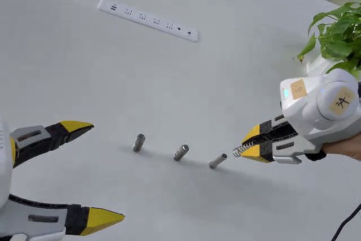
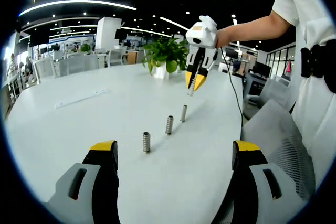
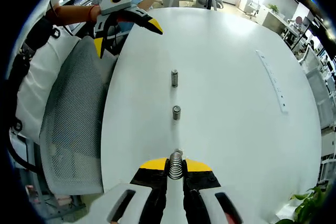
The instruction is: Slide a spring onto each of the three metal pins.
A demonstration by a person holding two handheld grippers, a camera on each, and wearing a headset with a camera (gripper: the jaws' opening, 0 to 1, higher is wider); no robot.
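Three short metal pins stand in a row on the white table. The left pin [image 1: 139, 142] and the middle pin [image 1: 180, 152] each wear a spring. The right pin [image 1: 217, 161] is bare. My right gripper [image 1: 246, 144] is shut on a loose spring [image 1: 241, 150], whose free end hangs just right of the bare pin's top. In the right gripper view the held spring [image 3: 176, 160] sticks out between the yellow tips, in line with the pins [image 3: 177, 112]. My left gripper [image 1: 107, 170] hovers open at the lower left, holding nothing.
A white power strip [image 1: 148, 19] lies at the back of the table. A potted green plant [image 1: 337, 32] stands at the right edge. A mesh chair [image 3: 73, 124] is beside the table, and a black cable [image 1: 347, 221] trails at the lower right.
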